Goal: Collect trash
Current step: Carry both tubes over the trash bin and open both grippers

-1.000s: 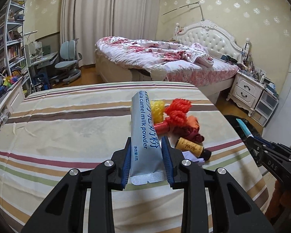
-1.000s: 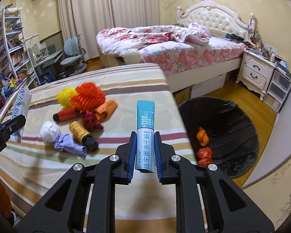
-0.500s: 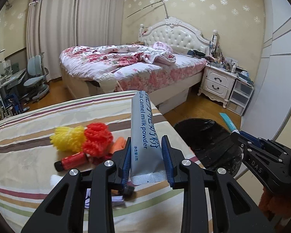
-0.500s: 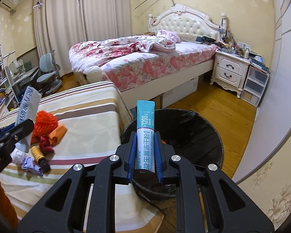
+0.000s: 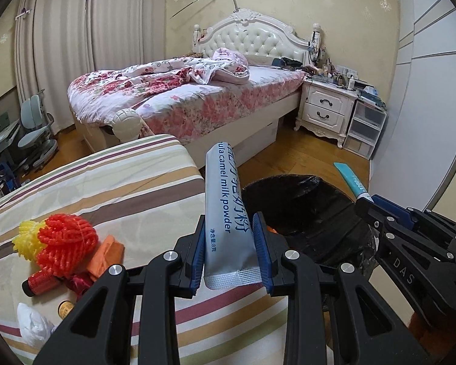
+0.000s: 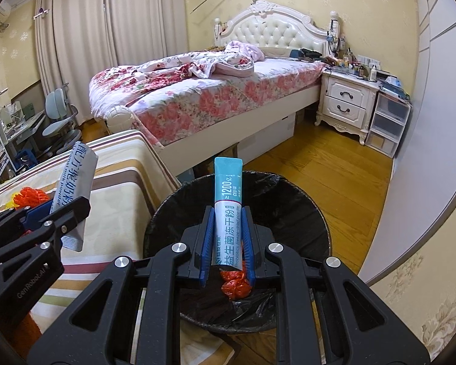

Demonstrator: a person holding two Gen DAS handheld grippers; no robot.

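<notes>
two sachets are held, one in each gripper. the left gripper (image 5: pixel 229 251) is clamped on a grey milk powder sachet (image 5: pixel 226 213), which is gripped near its crimped lower end and stands up between the blue pads (image 5: pixel 197 255), leaning slightly to the left at its top. the right gripper (image 6: pixel 227 243) is clamped on a teal and white probiotics sachet (image 6: pixel 228 210), which is held upright by its lower half. in the right wrist view this sachet is seen directly over the open mouth of a bin lined with a black bag (image 6: pixel 307 210), which stands on the wooden floor (image 6: pixel 325 164) just beside the edge of a striped cloth surface (image 5: pixel 130 188). red and orange crumpled pieces (image 6: pixel 235 284) are seen lying inside the bin. in the left wrist view the grey sachet is seen near the corner of the striped surface, with the bin just beyond and to the right. more trash is left on the striped cloth: a red mesh ball (image 5: pixel 65 243), a yellow mesh piece (image 5: pixel 25 238) touching it, an orange scrap (image 5: pixel 106 255), a small red bottle (image 5: pixel 39 283), a brown bottle (image 5: pixel 65 307) and a white wad (image 5: pixel 33 325). a bed with a floral cover (image 5: pixel 179 97) is seen behind.
</notes>
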